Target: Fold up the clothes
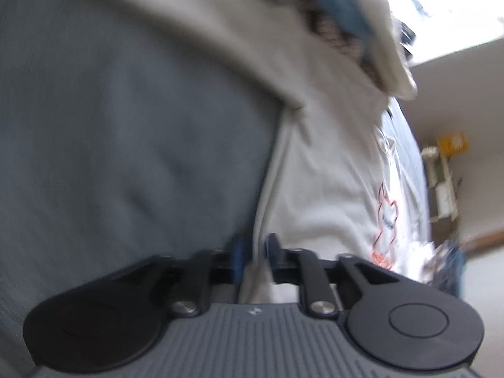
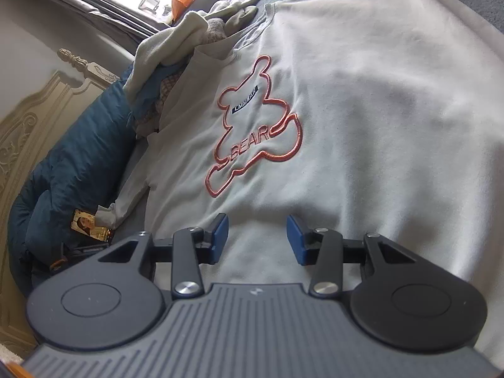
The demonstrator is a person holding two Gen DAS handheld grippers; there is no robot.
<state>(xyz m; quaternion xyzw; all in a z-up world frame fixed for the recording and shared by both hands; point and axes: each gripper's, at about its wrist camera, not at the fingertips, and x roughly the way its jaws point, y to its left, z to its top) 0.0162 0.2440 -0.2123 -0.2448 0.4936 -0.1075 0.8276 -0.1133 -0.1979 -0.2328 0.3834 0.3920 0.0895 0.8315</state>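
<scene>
White sweatshirt (image 2: 362, 100) lies spread front-up on the grey bed (image 1: 110, 126), bear logo (image 2: 252, 126) centre-left of the right wrist frame. Left gripper (image 1: 253, 253) is pinched on the sweatshirt's edge, bottom centre of its blurred view; right gripper (image 2: 256, 236) hangs over the fabric w/ jaws apart, holding nothing. A pile of other clothes (image 2: 189, 37) sits upper left. We judge a fold is in hand: we'd keep the pinched edge taut, carry it low & straight across, w/ the right gripper pinning the crease.
</scene>
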